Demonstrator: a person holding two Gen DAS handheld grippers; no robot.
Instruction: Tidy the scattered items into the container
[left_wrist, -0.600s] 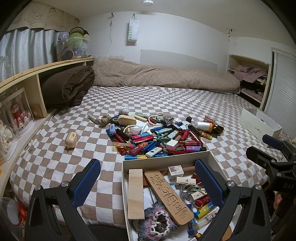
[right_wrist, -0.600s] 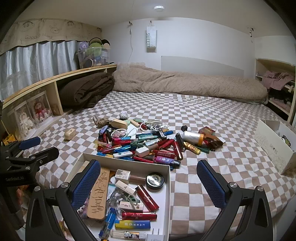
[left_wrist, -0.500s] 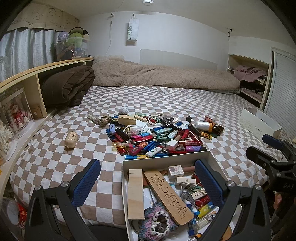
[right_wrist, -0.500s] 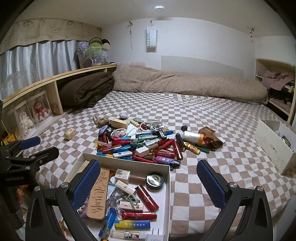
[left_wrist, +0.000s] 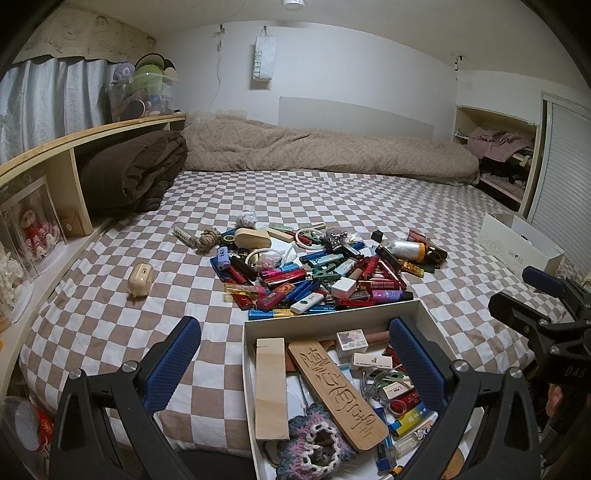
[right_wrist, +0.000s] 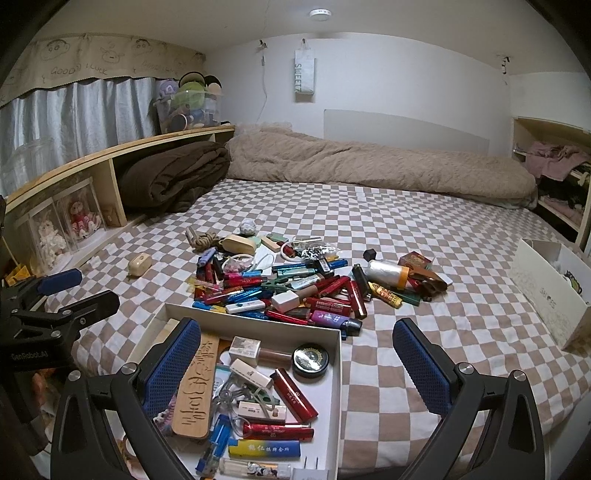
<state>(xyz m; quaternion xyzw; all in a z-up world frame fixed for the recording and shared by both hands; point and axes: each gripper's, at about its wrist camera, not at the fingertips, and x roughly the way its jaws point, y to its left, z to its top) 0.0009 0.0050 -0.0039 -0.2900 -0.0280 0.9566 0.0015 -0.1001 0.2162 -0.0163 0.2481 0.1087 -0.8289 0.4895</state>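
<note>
A shallow white cardboard box (left_wrist: 328, 314) sits at the near edge of the brown-and-white checked bedspread (left_wrist: 332, 199), its long axis running away from the cameras toward the far wall. Inside it, a carved flat wooden plaque (left_wrist: 336, 393) lies with its long axis roughly along the box, its far end tilted a little to the left in the left wrist view; a plain pale wooden block (left_wrist: 270, 387) lies just beside it on the left, also lengthwise. A round black tin (right_wrist: 310, 360) rests near the box's far right corner, and a dark red lighter (right_wrist: 293, 395) lies diagonally near it.

Just beyond the box's far wall lies the scattered heap of lighters and small items (left_wrist: 317, 273), some touching that wall. A silver foil-wrapped cylinder with an orange band (right_wrist: 388, 273) lies at the heap's right side, its long axis across the bed. A small beige case (left_wrist: 140, 280) lies well apart, left of the heap.

The left gripper (left_wrist: 295, 360) hangs over the box's left side with its jaws spread wide, holding nothing. The right gripper (right_wrist: 295, 360) hovers over the box's right edge, equally wide open and empty.
</note>
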